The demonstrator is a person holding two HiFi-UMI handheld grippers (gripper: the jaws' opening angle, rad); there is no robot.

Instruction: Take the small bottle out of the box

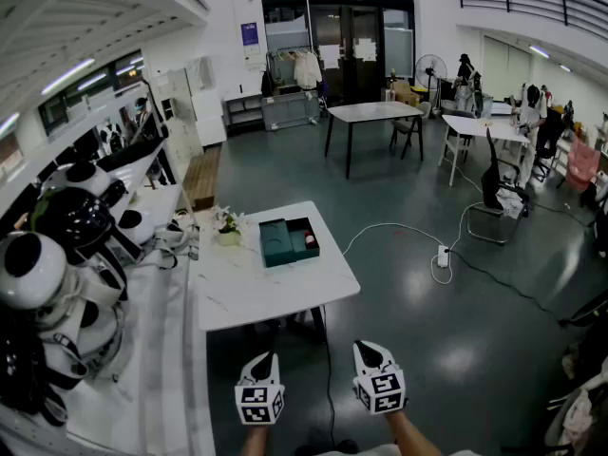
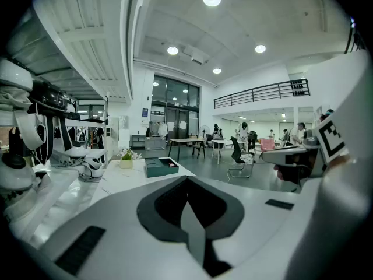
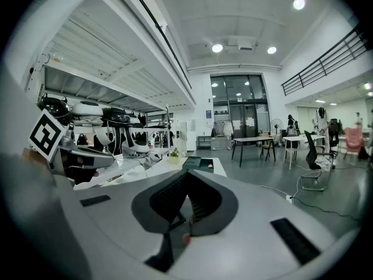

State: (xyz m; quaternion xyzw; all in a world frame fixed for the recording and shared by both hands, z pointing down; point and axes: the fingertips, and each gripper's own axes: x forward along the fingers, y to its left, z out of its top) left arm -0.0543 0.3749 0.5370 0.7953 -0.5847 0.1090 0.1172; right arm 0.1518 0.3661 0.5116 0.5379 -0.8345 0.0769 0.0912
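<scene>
A dark green box (image 1: 285, 242) lies open on the white table (image 1: 285, 288), far ahead of me. Inside its right compartment sits a small pink bottle (image 1: 310, 240). Both grippers hang low over the floor, well short of the table's near edge. The left gripper (image 1: 270, 358) and the right gripper (image 1: 369, 349) have their jaws together with nothing between them. The left gripper view shows the box (image 2: 156, 167) and bottle (image 2: 171, 164) beyond its shut jaws (image 2: 187, 214). In the right gripper view the box (image 3: 198, 163) is small and distant past that gripper (image 3: 182, 206).
A potted flower (image 1: 228, 226) stands by the box's left. White and black robot parts (image 1: 57, 255) crowd the shelf on the left. A power strip with cable (image 1: 443, 255) lies on the floor to the right; a chair (image 1: 499, 193) and a black-legged table (image 1: 373, 112) stand farther off.
</scene>
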